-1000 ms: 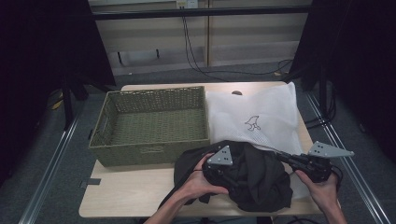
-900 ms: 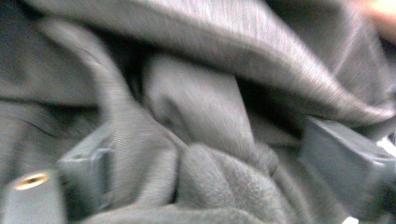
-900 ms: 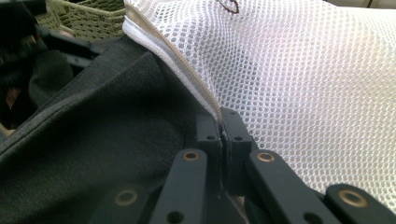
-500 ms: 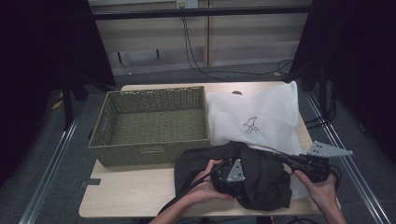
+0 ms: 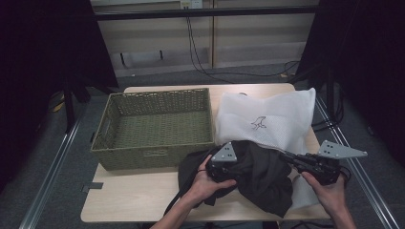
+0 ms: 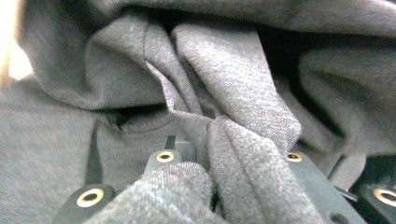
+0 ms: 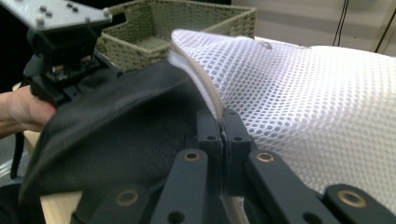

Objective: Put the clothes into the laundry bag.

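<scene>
Dark grey knit cloth, the garment (image 5: 260,179), lies in a loose heap at the near edge of the table (image 5: 143,200), partly at the mouth of the white mesh laundry bag (image 5: 272,119) that spreads just right of the wicker basket (image 5: 153,126); it looks soft, limp and light, likely to sag, stretch and trail from any single pinch rather than lift as one piece. The left gripper (image 6: 219,168) has just been closing and its jaws now pinch a gathered fold of the garment, seen bunched between them in the left gripper view; a thick bunch like this should hold better than a single layer, which could slide free. The right gripper (image 7: 223,135) is clamped tight on the corded rim of the bag's opening, holding that edge raised above the cloth; the mesh seems thin, slippery and easily snagged, so the stiffer zip seam is the sound place to grip. Feeding the garment in may take several re-grips near its bulk.
</scene>
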`<state>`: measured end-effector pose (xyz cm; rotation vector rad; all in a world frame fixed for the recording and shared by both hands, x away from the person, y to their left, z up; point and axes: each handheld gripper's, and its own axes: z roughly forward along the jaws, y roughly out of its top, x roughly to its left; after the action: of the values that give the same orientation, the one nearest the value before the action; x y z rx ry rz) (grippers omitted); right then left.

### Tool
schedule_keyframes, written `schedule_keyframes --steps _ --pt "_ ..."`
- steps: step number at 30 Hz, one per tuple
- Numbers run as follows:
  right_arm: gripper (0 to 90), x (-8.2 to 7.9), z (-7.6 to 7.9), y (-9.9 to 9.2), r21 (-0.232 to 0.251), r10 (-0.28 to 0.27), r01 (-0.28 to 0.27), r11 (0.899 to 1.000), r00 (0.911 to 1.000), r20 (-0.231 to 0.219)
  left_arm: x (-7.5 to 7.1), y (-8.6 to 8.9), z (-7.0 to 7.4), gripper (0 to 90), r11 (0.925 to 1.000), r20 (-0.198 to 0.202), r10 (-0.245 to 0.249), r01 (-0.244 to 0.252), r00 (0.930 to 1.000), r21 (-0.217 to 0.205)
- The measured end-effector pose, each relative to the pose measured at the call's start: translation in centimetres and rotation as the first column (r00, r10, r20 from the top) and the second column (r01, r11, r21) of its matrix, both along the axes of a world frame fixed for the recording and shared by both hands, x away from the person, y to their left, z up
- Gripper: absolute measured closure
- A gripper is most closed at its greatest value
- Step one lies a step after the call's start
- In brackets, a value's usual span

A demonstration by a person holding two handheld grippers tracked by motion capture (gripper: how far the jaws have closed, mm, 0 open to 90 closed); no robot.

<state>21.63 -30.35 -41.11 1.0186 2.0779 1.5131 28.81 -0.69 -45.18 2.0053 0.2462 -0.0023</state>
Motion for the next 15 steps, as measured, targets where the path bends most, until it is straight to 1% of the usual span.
schedule_keyframes --steps 1,3,4,6,7,8,9,11,12,13,14,15 --pt "89.2 0.0 0.0 0.1 0.000 0.000 0.000 1.000 1.0000 -0.004 0.2 0.0 0.4 72.6 1.0000 0.011 0.006 -0.006 0.9999 0.001" --pt "89.2 0.2 0.0 0.4 -0.006 0.009 -0.009 1.000 1.0000 -0.002 0.5 -0.1 0.7 72.6 0.9994 0.005 0.035 -0.035 0.9994 -0.004" --pt "89.2 0.2 0.0 0.4 -0.006 0.009 -0.009 1.000 1.0000 -0.002 0.7 -0.3 0.6 72.6 0.9986 -0.003 0.050 -0.050 0.9987 -0.015" --pt "89.2 0.3 0.0 0.8 -0.006 0.015 -0.015 1.000 0.9998 -0.010 1.2 -0.8 0.1 72.7 0.9963 -0.026 0.084 -0.084 0.9962 -0.019" --pt "89.2 0.3 0.0 1.1 -0.003 0.031 -0.031 1.000 0.9995 -0.009 1.3 -1.0 0.0 72.8 0.9944 -0.040 0.103 -0.103 0.9939 -0.020" --pt "89.2 0.2 0.1 1.3 -0.006 0.038 -0.038 0.999 0.9993 -0.005 1.3 -1.2 -0.1 72.8 0.9924 -0.044 0.120 -0.121 0.9918 -0.022" --pt "89.2 0.1 0.3 1.6 -0.007 0.046 -0.046 0.999 0.9990 -0.001 1.3 -1.4 -0.1 72.8 0.9917 -0.037 0.126 -0.126 0.9914 -0.021" --pt "89.2 -0.1 0.8 2.1 -0.002 0.070 -0.070 0.998 0.9975 0.011 1.4 -1.8 0.2 72.9 0.9896 -0.046 0.142 -0.143 0.9889 -0.021" --pt "89.2 -0.2 1.1 2.3 -0.001 0.073 -0.073 0.997 0.9973 0.012 1.4 -1.9 0.5 72.9 0.9880 -0.038 0.152 -0.153 0.9876 -0.017" --pt "89.2 -0.3 1.4 2.4 0.002 0.082 -0.082 0.997 0.9964 0.018 1.4 -2.0 0.7 72.9 0.9877 -0.028 0.154 -0.154 0.9877 -0.024" --pt "89.2 -0.4 1.6 2.6 0.011 0.093 -0.093 0.996 0.9955 0.021 1.4 -2.1 0.9 72.8 0.9883 -0.028 0.150 -0.150 0.9883 -0.024" --pt "89.2 -0.4 1.9 2.7 0.020 0.102 -0.103 0.995 0.9943 0.030 1.6 -2.3 1.0 72.8 0.9872 -0.027 0.157 -0.158 0.9872 -0.023"
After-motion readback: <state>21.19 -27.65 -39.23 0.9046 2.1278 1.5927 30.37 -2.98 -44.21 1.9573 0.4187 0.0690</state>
